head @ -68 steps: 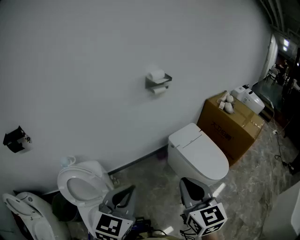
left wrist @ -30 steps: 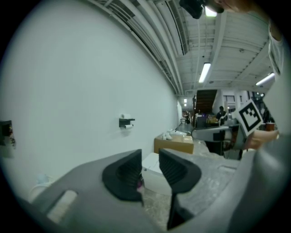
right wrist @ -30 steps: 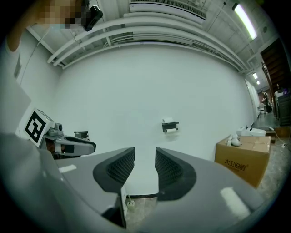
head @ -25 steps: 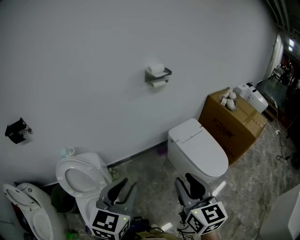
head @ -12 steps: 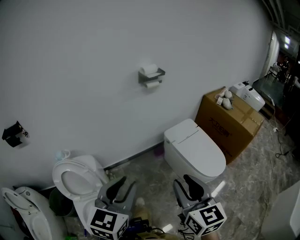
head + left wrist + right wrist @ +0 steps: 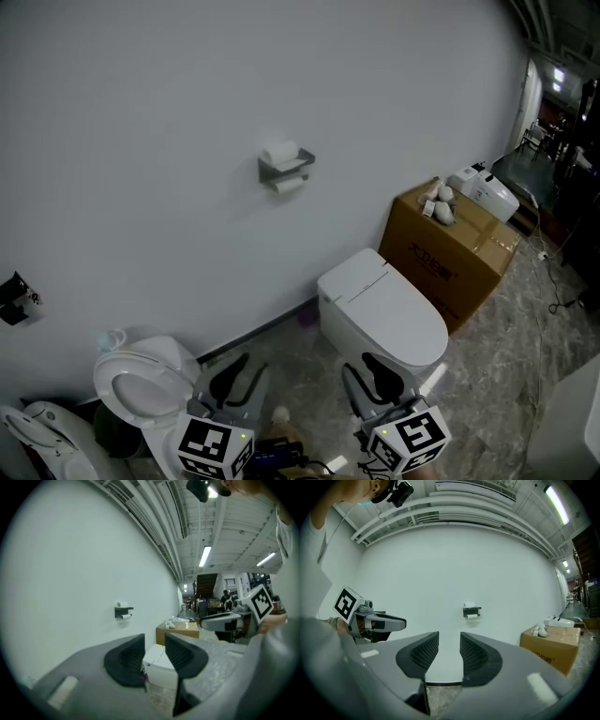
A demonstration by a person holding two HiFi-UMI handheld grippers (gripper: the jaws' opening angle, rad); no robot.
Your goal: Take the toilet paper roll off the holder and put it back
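A white toilet paper roll (image 6: pixel 279 153) lies on top of a grey wall holder (image 6: pixel 286 168), with a second roll (image 6: pixel 288 186) hanging under its shelf. The holder also shows small in the left gripper view (image 6: pixel 123 611) and the right gripper view (image 6: pixel 471 611). My left gripper (image 6: pixel 234 377) is low in the head view, far below the holder; its jaws are opening with nothing between them. My right gripper (image 6: pixel 370 378) stands beside it, open and empty, pointing at the wall.
A closed white toilet (image 6: pixel 380 311) stands below right of the holder. A brown cardboard box (image 6: pixel 454 248) with white items on top sits to its right. A second toilet (image 6: pixel 141 386) with open seat is at lower left. A black fixture (image 6: pixel 13 300) hangs on the left wall.
The head view has swung right and down: the holder, toilets and box have slid left and lower in the frame. Both grippers stay low, near the bottom edge.
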